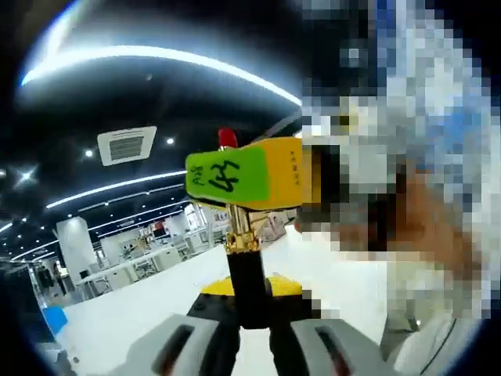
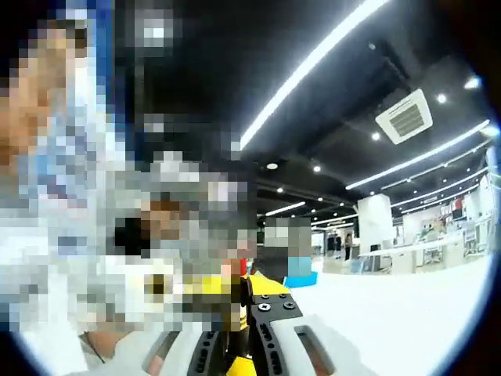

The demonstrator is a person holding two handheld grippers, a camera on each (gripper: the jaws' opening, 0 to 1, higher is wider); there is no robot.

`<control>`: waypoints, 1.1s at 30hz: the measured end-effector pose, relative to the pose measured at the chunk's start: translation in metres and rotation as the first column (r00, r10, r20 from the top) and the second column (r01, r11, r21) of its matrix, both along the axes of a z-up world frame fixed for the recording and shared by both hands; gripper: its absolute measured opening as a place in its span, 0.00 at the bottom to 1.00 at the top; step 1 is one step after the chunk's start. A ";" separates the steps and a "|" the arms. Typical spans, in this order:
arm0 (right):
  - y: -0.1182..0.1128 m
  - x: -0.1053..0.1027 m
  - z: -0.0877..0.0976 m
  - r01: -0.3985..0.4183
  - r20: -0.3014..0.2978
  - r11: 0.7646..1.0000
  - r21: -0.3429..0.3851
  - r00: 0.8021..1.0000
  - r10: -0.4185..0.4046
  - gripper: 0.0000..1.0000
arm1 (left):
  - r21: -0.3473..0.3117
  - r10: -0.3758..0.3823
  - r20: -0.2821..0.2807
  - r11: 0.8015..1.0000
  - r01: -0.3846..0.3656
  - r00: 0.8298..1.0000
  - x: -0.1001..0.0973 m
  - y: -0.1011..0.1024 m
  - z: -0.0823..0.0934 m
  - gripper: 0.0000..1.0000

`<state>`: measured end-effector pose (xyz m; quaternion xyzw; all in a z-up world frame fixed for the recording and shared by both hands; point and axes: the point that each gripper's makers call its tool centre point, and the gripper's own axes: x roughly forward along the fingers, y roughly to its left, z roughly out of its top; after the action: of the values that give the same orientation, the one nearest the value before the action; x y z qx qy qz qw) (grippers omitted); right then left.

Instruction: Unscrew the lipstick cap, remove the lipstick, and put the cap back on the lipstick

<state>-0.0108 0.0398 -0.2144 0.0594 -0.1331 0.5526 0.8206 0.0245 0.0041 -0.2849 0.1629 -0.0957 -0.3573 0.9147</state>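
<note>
My left tool (image 1: 252, 333) is closed on the lipstick (image 1: 246, 266), gripping its black tube low down between the two grey jaws and holding it upright. Above the black tube I see a gold collar, and higher up the red tip (image 1: 227, 138) peeks out over the right tool (image 1: 249, 178), whose yellow body and green label marked 44 cross the stick and grip it near the top. In the right gripper view my right tool (image 2: 235, 345) has its jaws drawn in narrow around the stick's dark and gold parts, with the left tool's yellow and black body touching just beyond. I cannot make out the cap. Behind, a white worktop (image 1: 149, 301) stretches away, and overhead I see a ceiling vent (image 2: 405, 116) and long light strips (image 1: 156, 59).
</note>
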 end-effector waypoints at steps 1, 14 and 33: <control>0.000 0.000 0.000 0.001 0.001 1.000 0.000 1.000 -0.001 0.06 | 0.003 -0.004 -0.001 1.000 0.004 1.000 0.000 0.000 0.000 0.13; -0.003 -0.015 0.003 -0.175 -0.099 0.984 0.034 0.979 0.177 0.06 | -0.176 -0.516 -0.288 0.857 0.485 0.807 -0.046 -0.023 -0.007 0.33; 0.007 -0.063 0.003 -0.524 -0.182 0.841 0.132 0.821 0.541 0.06 | -0.602 -0.893 -0.322 0.450 0.659 0.316 -0.108 -0.026 0.020 0.15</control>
<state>-0.0739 0.0464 -0.2109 0.1839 -0.0440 0.7446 0.6402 -0.0837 -0.0216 -0.2644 -0.1999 0.0695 -0.7656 0.6075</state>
